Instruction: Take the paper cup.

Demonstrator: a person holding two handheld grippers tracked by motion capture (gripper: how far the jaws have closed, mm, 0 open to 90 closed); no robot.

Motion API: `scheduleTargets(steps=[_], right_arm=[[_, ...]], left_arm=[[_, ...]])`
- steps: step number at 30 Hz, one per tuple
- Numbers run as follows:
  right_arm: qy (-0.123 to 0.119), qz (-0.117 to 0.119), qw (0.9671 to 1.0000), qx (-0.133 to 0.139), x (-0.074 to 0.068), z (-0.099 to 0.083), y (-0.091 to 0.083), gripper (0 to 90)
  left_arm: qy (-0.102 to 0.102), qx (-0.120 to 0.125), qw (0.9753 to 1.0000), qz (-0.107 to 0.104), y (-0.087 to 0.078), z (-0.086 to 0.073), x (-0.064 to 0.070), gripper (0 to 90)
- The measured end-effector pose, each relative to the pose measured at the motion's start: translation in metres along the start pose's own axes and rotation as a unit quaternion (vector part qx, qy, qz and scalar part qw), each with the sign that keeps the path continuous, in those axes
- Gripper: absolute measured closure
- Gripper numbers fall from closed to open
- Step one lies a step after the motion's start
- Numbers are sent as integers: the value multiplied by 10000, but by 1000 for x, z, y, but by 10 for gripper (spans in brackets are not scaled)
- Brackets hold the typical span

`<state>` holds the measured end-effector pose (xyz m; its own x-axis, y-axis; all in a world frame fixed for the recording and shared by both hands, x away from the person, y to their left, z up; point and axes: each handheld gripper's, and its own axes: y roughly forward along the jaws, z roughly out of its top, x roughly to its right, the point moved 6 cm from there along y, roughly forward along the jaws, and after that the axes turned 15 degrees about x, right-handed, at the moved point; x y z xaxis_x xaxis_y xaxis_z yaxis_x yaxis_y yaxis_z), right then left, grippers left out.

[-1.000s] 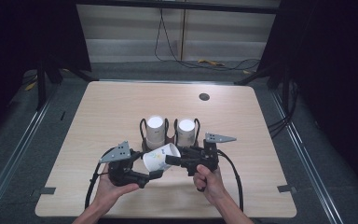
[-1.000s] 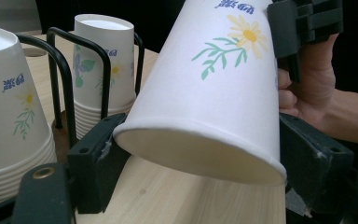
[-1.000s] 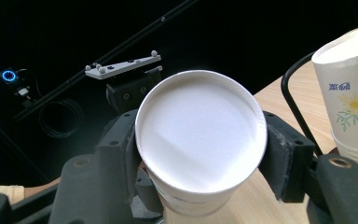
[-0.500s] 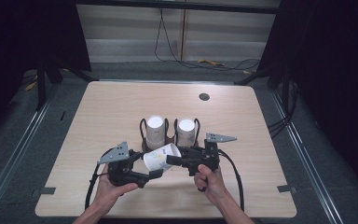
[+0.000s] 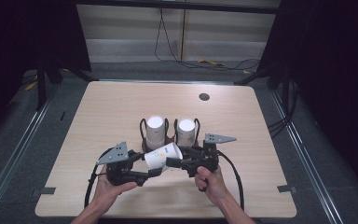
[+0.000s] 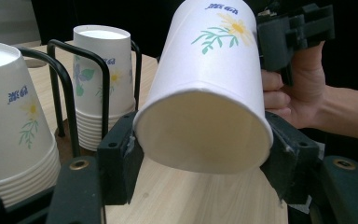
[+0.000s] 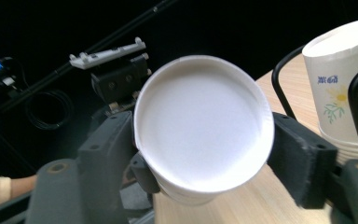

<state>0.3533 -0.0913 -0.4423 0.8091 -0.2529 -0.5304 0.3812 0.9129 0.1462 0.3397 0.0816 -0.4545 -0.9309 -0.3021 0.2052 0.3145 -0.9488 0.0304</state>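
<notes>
A white paper cup [image 5: 163, 155] with a daisy print lies on its side in the air between both grippers, just in front of the cup holder. My left gripper [image 5: 152, 164] is shut on its wide rim end; in the left gripper view the cup's open mouth [image 6: 204, 133] faces the camera, with a jaw pressed on each side [image 6: 203, 158]. My right gripper [image 5: 174, 161] is shut on the narrow base end; in the right gripper view the cup's flat base [image 7: 200, 126] sits between the two jaws [image 7: 200, 156].
A black wire holder [image 5: 142, 127] at the table's middle carries two upside-down stacks of cups, one left [image 5: 155, 131] and one right [image 5: 185, 131]. A dark round hole [image 5: 204, 96] marks the far tabletop. Cables lie on the floor beyond the table.
</notes>
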Motion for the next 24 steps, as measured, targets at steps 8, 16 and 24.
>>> scheduleTargets(steps=[8, 16, 24], right_arm=[[-132, -169, 9997, -100, 1, 1, 0, 141], [-486, -310, 9969, -541, 1, 0, -8, 141], [-753, -363, 9922, -927, 0, -6, -13, 142]], left_arm=[[-5, -248, 9997, 26, -6, -3, -1, 360], [285, -828, 9961, 73, -10, -12, -1, 361], [318, -1245, 9917, 56, -8, -22, -1, 355]])
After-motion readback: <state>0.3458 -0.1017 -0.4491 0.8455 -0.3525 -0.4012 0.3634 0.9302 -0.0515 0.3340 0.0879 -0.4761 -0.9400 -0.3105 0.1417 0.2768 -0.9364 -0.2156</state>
